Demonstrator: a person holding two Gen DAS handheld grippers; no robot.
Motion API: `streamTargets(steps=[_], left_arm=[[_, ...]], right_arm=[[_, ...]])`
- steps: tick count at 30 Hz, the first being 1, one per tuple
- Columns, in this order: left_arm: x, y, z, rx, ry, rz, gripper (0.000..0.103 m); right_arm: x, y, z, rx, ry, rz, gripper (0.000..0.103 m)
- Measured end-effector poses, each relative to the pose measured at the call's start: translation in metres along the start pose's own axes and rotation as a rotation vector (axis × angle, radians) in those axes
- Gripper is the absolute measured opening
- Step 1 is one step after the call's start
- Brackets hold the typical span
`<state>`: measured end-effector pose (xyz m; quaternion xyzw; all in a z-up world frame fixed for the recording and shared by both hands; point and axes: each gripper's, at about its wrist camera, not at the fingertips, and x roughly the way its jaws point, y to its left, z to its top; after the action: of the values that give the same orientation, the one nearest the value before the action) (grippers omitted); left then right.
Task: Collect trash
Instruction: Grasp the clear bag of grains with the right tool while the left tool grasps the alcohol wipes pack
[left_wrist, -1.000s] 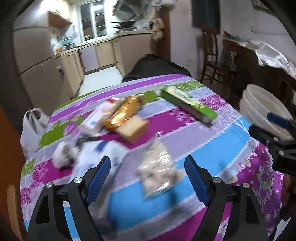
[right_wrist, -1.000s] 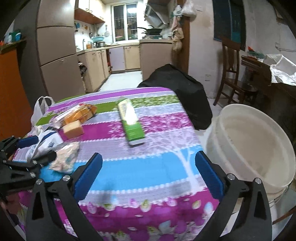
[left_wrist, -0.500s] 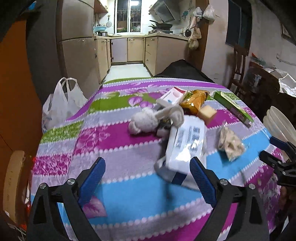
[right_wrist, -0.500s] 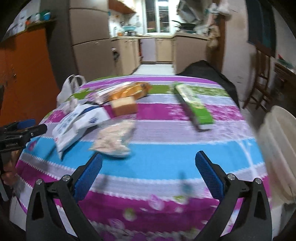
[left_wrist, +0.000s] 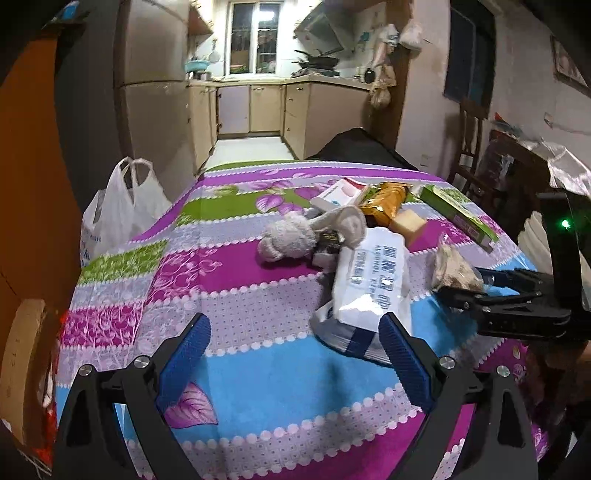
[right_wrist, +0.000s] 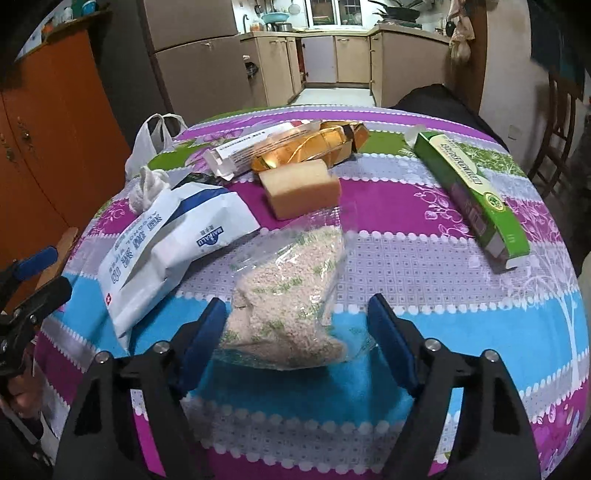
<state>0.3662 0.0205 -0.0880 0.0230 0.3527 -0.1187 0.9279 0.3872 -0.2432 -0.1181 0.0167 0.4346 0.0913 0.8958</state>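
A striped purple, blue and green cloth covers the table, which holds scattered trash. A clear bag of crumbs lies between the fingers of my right gripper. Its jaws are closing and the pads stand just beside the bag's edges without squeezing it. My left gripper is open with only cloth between its fingers. A white wipes pack lies just ahead of its right fingertip. Behind the pack lie a grey plush toy, a white box, a gold wrapper, a yellow sponge block and a green box.
A white plastic bag hangs off the table's left side. A white bucket stands beyond the right edge. A black bag sits behind the table, and a wooden chair stands to the right. An orange cupboard is on the left.
My left gripper swung left, from over the crumb bag to beside the wipes pack. My right gripper moved left and down onto the crumb bag, and its jaws have narrowed.
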Motion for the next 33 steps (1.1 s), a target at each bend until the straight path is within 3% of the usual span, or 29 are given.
streamTargets(steps=[2,8,12,15,17,22,26,28,33], left_arm=[[0.000,-0.010,0.001,0.034,-0.007,-0.012,0.092],[0.012,-0.039,0.007,0.130,-0.001,-0.108,0.092],[0.041,-0.058,0.012,0.224,0.048,-0.146,0.092],[0.063,-0.061,0.017,0.221,0.093,-0.168,0.092],[0.079,-0.061,0.022,0.186,0.142,-0.198,0.085],[0.094,-0.063,0.026,0.197,0.168,-0.156,0.067],[0.091,-0.067,0.022,0.216,0.167,-0.143,0.061],[0.086,-0.068,0.020,0.210,0.168,-0.129,0.051],[0.065,-0.074,0.014,0.180,0.158,-0.031,0.046]], right_arm=[[-0.001,0.001,-0.001,-0.013,-0.003,-0.026,0.057],[-0.026,-0.013,-0.013,0.036,-0.044,-0.014,0.035],[-0.056,-0.038,-0.031,0.113,-0.083,-0.022,0.034],[-0.069,-0.055,-0.042,0.180,-0.094,-0.005,0.033],[-0.076,-0.064,-0.049,0.211,-0.093,0.006,0.033],[-0.084,-0.075,-0.059,0.253,-0.090,0.026,0.033],[-0.084,-0.072,-0.061,0.256,-0.091,0.039,0.034],[-0.082,-0.069,-0.060,0.248,-0.084,0.047,0.034],[-0.081,-0.060,-0.058,0.211,-0.073,0.059,0.034]])
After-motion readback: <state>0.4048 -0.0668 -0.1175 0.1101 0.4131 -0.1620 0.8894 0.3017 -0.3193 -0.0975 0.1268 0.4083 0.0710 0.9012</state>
